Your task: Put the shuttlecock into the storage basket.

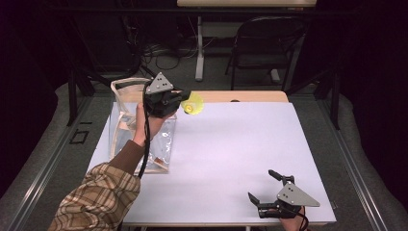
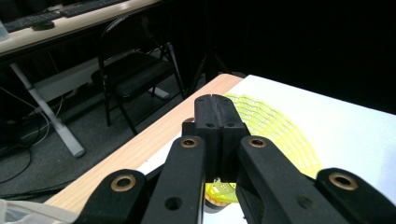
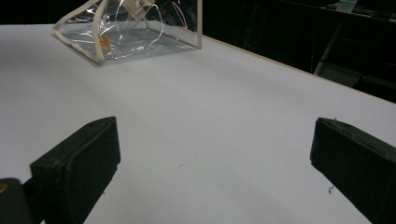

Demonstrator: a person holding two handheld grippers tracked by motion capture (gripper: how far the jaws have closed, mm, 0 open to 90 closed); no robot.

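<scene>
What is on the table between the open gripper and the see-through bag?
Nothing. In the right gripper view, only bare white table stretches from the right gripper, whose jaws stand wide apart, to the clear bag. The high view shows the same.

The yellow plastic-mesh shuttlecock (image 2: 271,130) looked ribbed; the clear plastic bag (image 3: 135,32) shone glossy; the white tabletop (image 1: 231,144) looked matt.

Yellow shuttlecock (image 2: 275,135) mostly hidden behind left gripper (image 2: 215,105).

Overhead light is brightening the white table (image 1: 231,154) while the surroundings are sinking into black (grainy, soft); glare is streaking the clear bag (image 3: 135,32).
</scene>
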